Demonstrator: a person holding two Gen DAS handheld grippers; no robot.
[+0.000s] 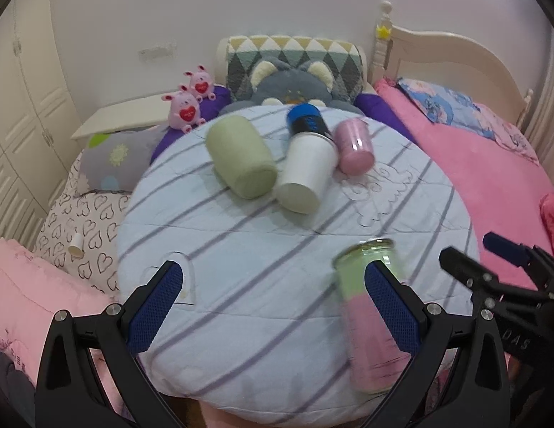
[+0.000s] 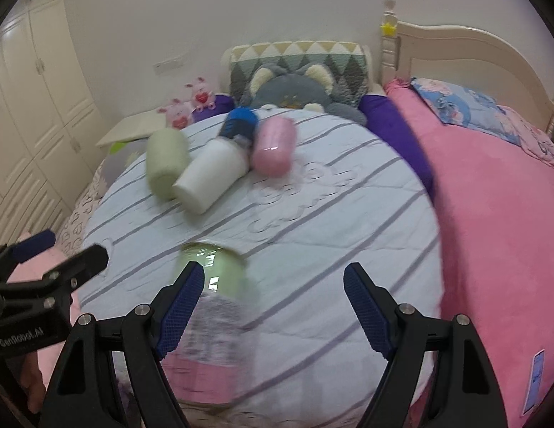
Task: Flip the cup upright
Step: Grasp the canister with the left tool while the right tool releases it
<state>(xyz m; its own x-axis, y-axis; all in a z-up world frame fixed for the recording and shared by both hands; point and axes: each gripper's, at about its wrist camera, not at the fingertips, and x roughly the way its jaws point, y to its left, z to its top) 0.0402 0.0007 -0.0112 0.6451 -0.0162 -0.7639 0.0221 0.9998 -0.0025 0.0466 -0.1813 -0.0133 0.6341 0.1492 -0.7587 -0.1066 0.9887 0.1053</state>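
The left gripper point(image 1: 275, 306) and right gripper point(image 2: 273, 312) both have their fingers spread wide, holding nothing. A green and pink cup point(image 1: 369, 321) lies blurry on the striped blanket point(image 1: 241, 249) between them. Further back lie a green cup point(image 1: 239, 157), a white bottle point(image 1: 307, 167) and a pink cup point(image 1: 353, 146).

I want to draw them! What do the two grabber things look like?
Each hand-held gripper, left and right, has two black plastic fingers shaped like long triangles, with bumpy blue pads and shiny silver bolts. The right one has white letters ending in "DAS", the left one says "GenRobot.AI". No cables or sleeves show.
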